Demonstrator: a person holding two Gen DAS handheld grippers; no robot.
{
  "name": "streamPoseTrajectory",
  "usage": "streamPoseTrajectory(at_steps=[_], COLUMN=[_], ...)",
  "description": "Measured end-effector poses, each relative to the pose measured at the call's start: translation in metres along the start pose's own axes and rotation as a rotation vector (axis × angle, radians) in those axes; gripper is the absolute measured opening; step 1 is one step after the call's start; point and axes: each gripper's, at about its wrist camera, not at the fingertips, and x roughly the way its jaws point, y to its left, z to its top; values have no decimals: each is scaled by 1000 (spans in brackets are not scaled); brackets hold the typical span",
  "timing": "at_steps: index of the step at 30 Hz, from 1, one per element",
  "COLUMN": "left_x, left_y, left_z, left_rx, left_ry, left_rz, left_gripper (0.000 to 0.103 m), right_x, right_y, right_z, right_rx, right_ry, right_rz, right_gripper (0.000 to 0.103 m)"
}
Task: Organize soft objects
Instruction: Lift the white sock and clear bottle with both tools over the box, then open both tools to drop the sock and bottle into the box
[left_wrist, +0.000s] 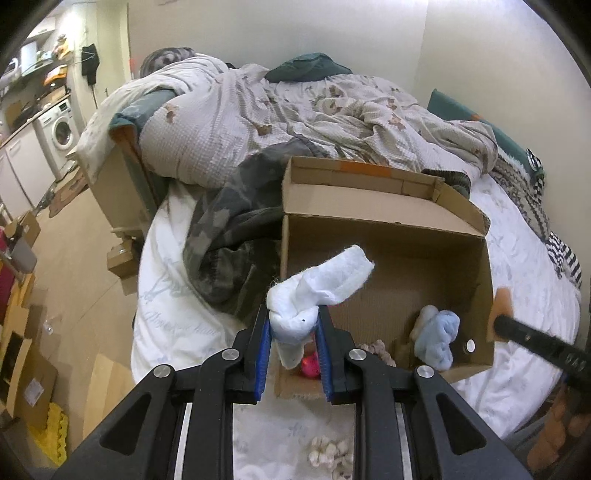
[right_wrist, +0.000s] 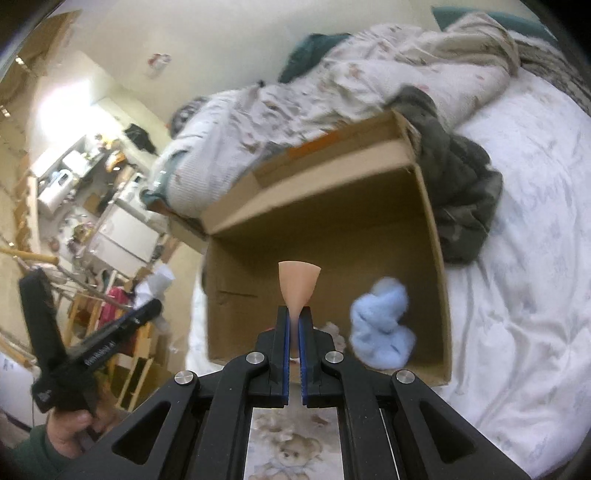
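An open cardboard box (left_wrist: 388, 232) lies on the white bed. My left gripper (left_wrist: 293, 325) is shut on a white sock (left_wrist: 317, 291) and holds it over the box's near left corner. Inside the box lie a light blue fluffy sock (left_wrist: 437, 339), a pink object (left_wrist: 310, 365) and a beige fuzzy item (left_wrist: 376, 349). My right gripper (right_wrist: 294, 321) is shut on a thin peach-coloured soft piece (right_wrist: 298, 284) above the box (right_wrist: 321, 229). The blue sock (right_wrist: 380, 325) shows in the right wrist view too. The peach piece (left_wrist: 502, 302) shows at the box's right edge in the left wrist view.
A crumpled bear-print duvet (left_wrist: 277, 110) and a dark camouflage garment (left_wrist: 229, 236) lie behind and left of the box. A small fuzzy cream item (left_wrist: 328, 454) lies on the sheet below my left gripper. Striped fabric (left_wrist: 554, 236) lies at the bed's right. Floor and boxes are at left.
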Motion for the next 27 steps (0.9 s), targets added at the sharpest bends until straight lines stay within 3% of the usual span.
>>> streamPoseTrajectory(at_steps=[4,7,10,18,22,27], left_x=[20,39,46,52,58,65], left_y=[-5,2,10,-8,-9,-12], left_z=[-6,-12,-11,-16,-16,-15], left_rx=[34,-2,-67,34,13,3], left_ry=[-22,26,54,47,62,65], left_rz=[6,18,-27,-71,-125,-129], left_gripper=[21,21,21,21,21,21], right_x=[13,18,22,34,34,36], right_y=[-6,-9,-14,-19,-23,-22], right_z=[-4,-7,-9,-11,-10,-8], right_rx=[8,9,17,-5,-1,-5], right_ry=[31,48,60,101,109,111], right_rz=[-29,-46,-59,-86,-83,-84], right_gripper=[6,6,6,6,6,6])
